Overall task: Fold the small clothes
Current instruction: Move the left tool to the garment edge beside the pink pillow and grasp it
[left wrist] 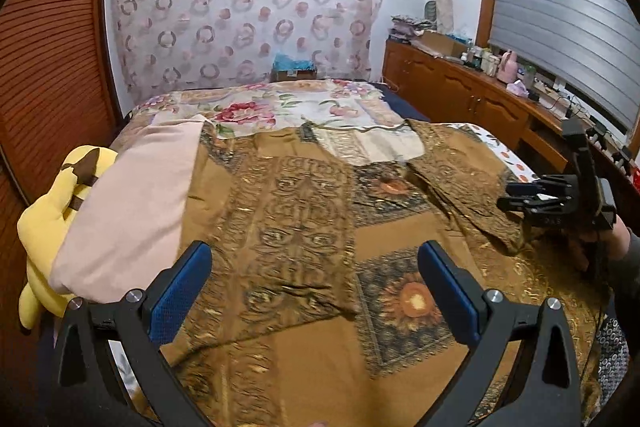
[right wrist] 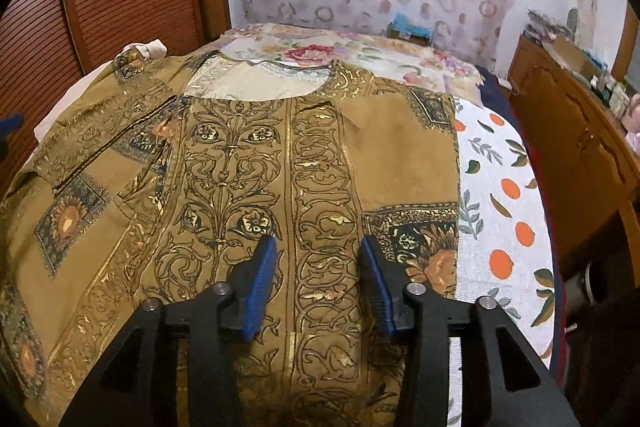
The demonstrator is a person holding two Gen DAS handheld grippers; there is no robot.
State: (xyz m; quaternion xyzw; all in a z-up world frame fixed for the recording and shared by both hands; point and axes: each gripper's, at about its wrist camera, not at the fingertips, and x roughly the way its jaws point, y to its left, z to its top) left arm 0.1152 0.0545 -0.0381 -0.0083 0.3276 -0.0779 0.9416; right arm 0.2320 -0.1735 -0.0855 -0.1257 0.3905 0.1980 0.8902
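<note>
Shirt flat on the bed, both tools spread.
Your left tool (left wrist: 314,281) and right tool (right wrist: 318,277) hover over the shirt (right wrist: 256,163), gripping nothing; it lies spread across the bed (right wrist: 500,211).

Shirt (right wrist: 248,187) hem cut off at btm edge; dresser clutter (left wrist: 492,61) too small/blurred to ID.

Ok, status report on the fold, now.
Left gripper open, empty. Right gripper open, empty, over the shirt. Shirt lies flat on the bed, one sleeve folded in. Pillow beside it, not blocking.
</note>
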